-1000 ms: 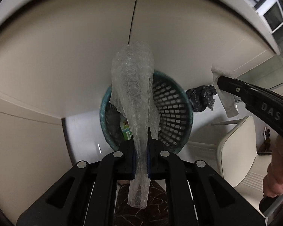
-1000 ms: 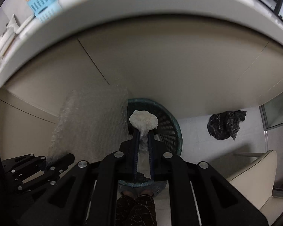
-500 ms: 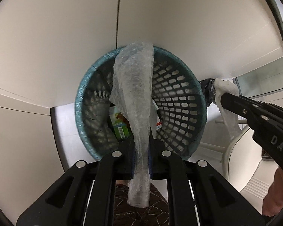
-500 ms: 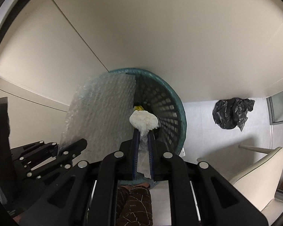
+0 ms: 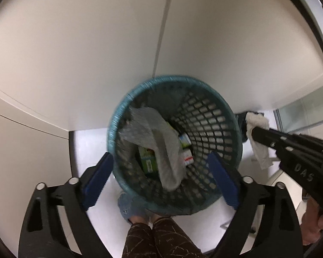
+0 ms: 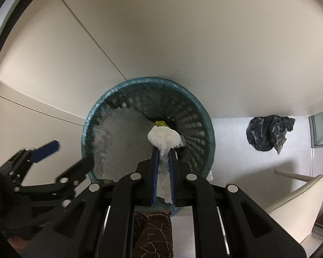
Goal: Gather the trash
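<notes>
L gripper [image 5: 161, 178] over the bin [image 5: 118, 124], jaws opening, nothing pinched; bubble wrap [image 5: 161, 150] lies inside. R gripper [image 6: 163, 150] pinches a tissue [image 6: 164, 138] above bin.

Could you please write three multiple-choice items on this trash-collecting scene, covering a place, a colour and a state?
1. Where is the bubble wrap?
A. inside the basket
B. on the chair
C. between the right gripper's fingers

2. What colour is the basket rim?
A. red
B. teal
C. yellow

3. What is the right gripper doing?
A. standing wide open
B. gripping a white tissue
C. gripping a black bag

Answers:
1 A: the wrap lies in the basket while the left gripper stands with its fingers opening and nothing between them.
2 B: the woven rim is teal in both views.
3 B: its fingers pinch the white tissue over the basket, while the black bag lies on the floor.
</notes>
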Action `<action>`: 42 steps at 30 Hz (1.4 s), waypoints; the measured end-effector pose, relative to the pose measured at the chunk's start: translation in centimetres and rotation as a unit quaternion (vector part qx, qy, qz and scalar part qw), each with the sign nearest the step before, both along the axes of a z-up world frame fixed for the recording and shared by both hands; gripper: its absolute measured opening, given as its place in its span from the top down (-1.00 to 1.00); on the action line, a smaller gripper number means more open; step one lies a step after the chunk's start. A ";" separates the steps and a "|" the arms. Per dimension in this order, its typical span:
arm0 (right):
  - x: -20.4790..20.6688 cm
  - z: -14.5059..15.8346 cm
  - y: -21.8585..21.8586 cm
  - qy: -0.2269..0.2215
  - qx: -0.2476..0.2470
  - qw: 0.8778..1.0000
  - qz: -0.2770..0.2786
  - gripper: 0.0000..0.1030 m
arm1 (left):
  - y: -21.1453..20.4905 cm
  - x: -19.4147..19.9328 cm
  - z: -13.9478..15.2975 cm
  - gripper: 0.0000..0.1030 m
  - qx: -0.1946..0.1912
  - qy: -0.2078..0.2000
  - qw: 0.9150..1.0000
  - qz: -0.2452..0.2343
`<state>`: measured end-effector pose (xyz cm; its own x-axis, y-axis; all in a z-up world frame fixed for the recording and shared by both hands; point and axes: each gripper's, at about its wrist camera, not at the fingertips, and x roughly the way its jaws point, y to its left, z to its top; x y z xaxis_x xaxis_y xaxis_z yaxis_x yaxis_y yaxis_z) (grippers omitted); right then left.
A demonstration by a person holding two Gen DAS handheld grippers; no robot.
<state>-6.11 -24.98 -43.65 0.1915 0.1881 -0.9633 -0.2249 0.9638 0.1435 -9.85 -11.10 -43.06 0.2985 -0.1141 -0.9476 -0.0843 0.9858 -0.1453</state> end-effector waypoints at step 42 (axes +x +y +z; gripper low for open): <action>-5.2 19.2 -0.3 -0.111 -0.047 0.989 -0.083 -0.85 | 4.8 -2.7 16.9 -0.88 -0.038 -0.007 0.999 -0.007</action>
